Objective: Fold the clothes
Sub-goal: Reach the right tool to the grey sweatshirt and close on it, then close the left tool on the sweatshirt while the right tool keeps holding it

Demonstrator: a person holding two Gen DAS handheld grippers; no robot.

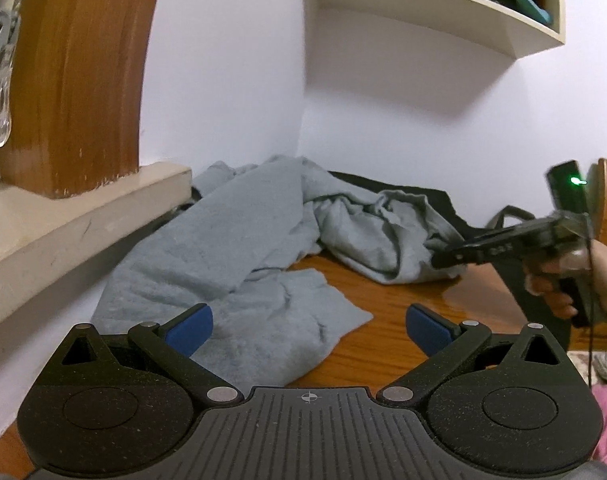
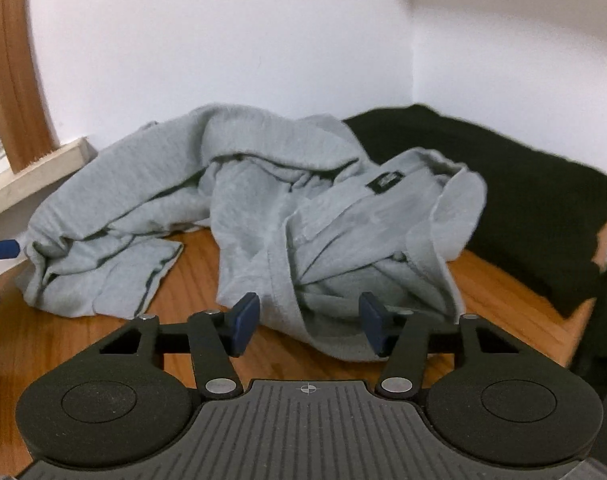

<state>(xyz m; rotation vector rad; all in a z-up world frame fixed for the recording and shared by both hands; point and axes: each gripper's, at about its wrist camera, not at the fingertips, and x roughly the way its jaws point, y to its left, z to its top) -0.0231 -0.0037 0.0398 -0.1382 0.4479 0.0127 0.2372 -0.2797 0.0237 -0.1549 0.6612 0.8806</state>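
While grey garment (image 2: pixel 263 200) lies crumpled, left gripper (image 1: pixel 309 330) jaws wide, right gripper (image 2: pixel 309 324) half-open, empty.

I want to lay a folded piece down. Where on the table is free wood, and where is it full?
Bare wood of the table shows between the two spread parts of the grey garment, and along the near edge at left. A narrower strip lies between the garment and the black cloth. The back corner is crowded.
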